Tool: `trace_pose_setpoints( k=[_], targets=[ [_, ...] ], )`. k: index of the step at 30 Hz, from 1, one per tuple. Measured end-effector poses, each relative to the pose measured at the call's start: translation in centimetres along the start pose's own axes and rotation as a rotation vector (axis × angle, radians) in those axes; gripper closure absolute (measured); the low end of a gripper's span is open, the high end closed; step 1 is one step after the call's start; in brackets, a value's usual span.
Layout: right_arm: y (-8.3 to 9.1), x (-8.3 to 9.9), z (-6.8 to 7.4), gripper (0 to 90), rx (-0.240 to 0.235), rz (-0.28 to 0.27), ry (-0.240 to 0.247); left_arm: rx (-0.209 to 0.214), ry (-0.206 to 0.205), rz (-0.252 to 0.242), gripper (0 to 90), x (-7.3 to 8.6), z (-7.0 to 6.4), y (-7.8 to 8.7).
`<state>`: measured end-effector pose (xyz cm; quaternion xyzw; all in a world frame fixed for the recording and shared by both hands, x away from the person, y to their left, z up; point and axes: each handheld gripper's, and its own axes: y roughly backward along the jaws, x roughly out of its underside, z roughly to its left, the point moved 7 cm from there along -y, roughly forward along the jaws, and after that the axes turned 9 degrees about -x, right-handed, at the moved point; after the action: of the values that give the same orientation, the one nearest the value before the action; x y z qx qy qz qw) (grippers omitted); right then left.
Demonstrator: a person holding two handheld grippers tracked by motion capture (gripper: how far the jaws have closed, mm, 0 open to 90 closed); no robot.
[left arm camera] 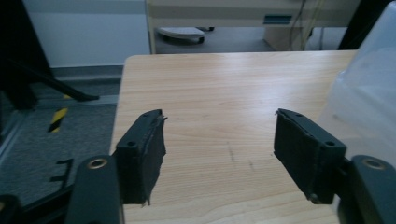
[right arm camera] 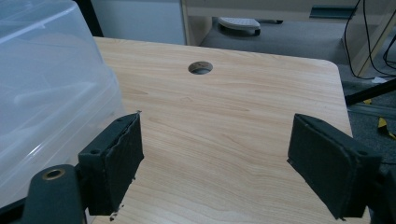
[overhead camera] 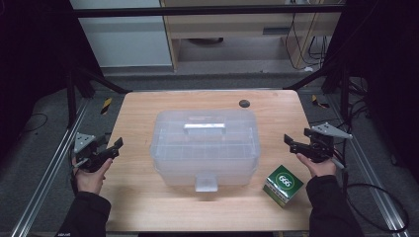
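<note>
Pale wood grain covers the table (overhead camera: 148, 197), which stands on grey carpet inside a dark metal frame, with a light cabinet and a wooden desk beyond its far edge. At the table's left edge the left gripper (overhead camera: 116, 147) is held in a hand (overhead camera: 89, 177), its jaws spread apart with nothing between them. At the right edge the right gripper (overhead camera: 288, 143) sits in the other hand (overhead camera: 318, 167), jaws likewise wide and empty. Both point inward toward the clear plastic box (overhead camera: 205, 145) that stands in the middle of the table, lid closed, handle lying flat on top and a latch tab at its near side. Neither gripper touches it. Near the right hand, at the table's front right, lies a green carton (overhead camera: 282, 185) marked 666, just off the box's corner. A round cable hole (overhead camera: 244, 103) sits near the far edge.

From the left gripper (left arm camera: 219, 140) view, bare wood lies between the pads and the box wall (left arm camera: 369, 93) rises at the right; yellow-black floor tape (left arm camera: 58, 119) shows off the table's side. From the right gripper (right arm camera: 217, 154) view, the box (right arm camera: 46, 93) bulks at the left and the cable hole (right arm camera: 201, 67) lies ahead, with cables (right arm camera: 369, 37) hanging by the desk.
</note>
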<state>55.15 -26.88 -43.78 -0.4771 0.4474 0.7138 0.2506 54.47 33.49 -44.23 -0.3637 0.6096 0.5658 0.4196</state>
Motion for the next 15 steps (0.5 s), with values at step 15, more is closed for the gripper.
trace_pose_setpoints(
  k=[15],
  targets=[
    [-0.7, 0.6, 1.5, 19.7, -0.027, 0.075, 0.047, 0.073, -0.145, -0.077, 34.6, -4.0, -2.6, 2.8]
  ],
)
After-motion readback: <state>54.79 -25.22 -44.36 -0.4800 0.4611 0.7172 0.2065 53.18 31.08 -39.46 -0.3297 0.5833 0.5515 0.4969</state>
